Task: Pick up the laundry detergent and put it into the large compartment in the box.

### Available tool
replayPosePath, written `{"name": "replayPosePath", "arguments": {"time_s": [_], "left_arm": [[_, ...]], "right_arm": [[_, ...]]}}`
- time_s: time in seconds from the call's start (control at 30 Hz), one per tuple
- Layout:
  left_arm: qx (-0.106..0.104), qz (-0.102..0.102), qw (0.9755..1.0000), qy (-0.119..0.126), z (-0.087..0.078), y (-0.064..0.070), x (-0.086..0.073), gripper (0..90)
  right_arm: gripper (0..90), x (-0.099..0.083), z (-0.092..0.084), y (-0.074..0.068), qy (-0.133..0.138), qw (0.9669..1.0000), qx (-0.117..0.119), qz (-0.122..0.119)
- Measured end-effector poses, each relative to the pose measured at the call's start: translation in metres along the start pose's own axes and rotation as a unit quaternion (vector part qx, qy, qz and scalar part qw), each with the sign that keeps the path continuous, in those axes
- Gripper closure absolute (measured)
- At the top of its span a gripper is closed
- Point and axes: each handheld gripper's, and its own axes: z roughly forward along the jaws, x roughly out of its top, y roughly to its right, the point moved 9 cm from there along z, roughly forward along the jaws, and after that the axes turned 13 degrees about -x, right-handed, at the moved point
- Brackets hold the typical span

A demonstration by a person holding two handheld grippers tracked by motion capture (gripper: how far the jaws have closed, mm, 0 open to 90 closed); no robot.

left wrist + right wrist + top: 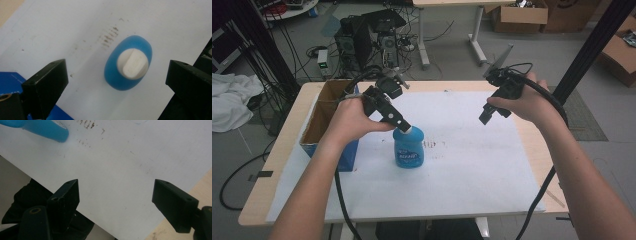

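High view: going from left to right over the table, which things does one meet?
Open brown cardboard box with blue sides → left gripper → blue plastic bottle with white cap → brown stains on the white sheet → right gripper.

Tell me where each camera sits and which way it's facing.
High view: above the person's side, facing forward and down on the table; both forearms and both tongs show.
Left gripper view: rides the left tongs, looking straight down on the blue bottle; its open jaws show.
Right gripper view: rides the right tongs, facing the white sheet; open jaws show.
Shared: all see the bottle.
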Motion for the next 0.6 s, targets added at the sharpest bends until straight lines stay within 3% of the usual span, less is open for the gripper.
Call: {"name": "replayPosePath", "arguments": {"time_s": [0.33, 0.6], "left_arm": [[0.002, 0.035, 0.9992, -0.020, 0.012, 0.000, -0.001, 4.7], [0.014, 0.067, 0.9971, -0.032, 0.023, -0.001, -0.002, 4.6]], "right_arm": [[22.3, -0.003, 0.002, 0.005, -0.001, 1.0000, 0.001, 0.003], [22.3, -0.004, 0.006, 0.006, -0.003, 1.0000, 0.003, 0.002]]}}
